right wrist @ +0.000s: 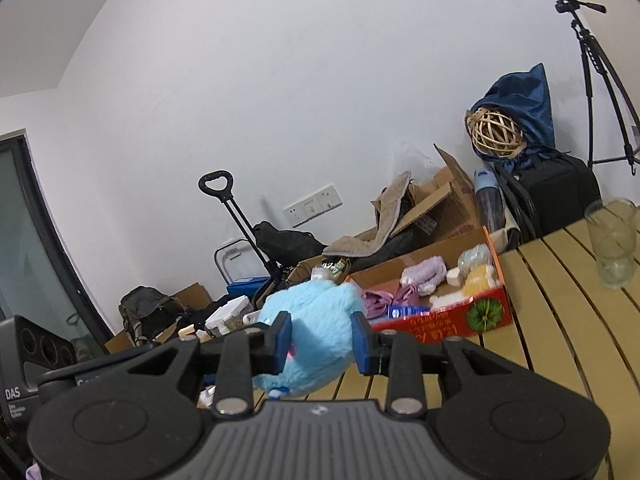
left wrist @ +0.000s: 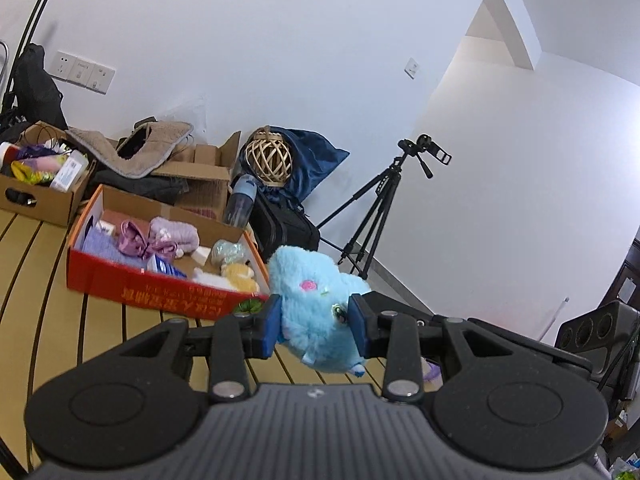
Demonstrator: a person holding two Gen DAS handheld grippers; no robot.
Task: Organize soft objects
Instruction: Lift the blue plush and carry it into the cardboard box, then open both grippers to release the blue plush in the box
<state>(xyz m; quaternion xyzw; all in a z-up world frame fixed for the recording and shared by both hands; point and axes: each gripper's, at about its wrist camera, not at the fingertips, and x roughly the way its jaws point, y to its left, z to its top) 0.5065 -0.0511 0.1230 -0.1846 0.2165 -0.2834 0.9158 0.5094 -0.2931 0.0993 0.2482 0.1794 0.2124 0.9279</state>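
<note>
Both grippers clamped the same blue plush toy (left wrist: 316,304). Left gripper (left wrist: 316,322) had its blue pads (left wrist: 269,330) pressed into the fur from either side, narrowly set, the toy's embroidered pink patch and one eye facing up. Right gripper (right wrist: 320,340) squeezed the toy's other end the same way, fur bulging past its pads (right wrist: 283,342). The toy hung clear above the slatted wooden table (left wrist: 44,264). Just beyond it on that table sat a red cardboard box (left wrist: 160,286) holding a purple bow (left wrist: 138,238), a lilac fluffy item (left wrist: 176,232), a yellow-and-white plush (left wrist: 236,274) and other small soft pieces. A clear drinking glass (right wrist: 612,240) stood on the table to the right in the right wrist view. Farther back lay open brown cartons (left wrist: 200,176), a beige towel (left wrist: 132,148), a wicker ball (left wrist: 268,160) against blue fabric (left wrist: 316,156), and a tripod (left wrist: 380,208) beside the white wall (left wrist: 280,40).
</note>
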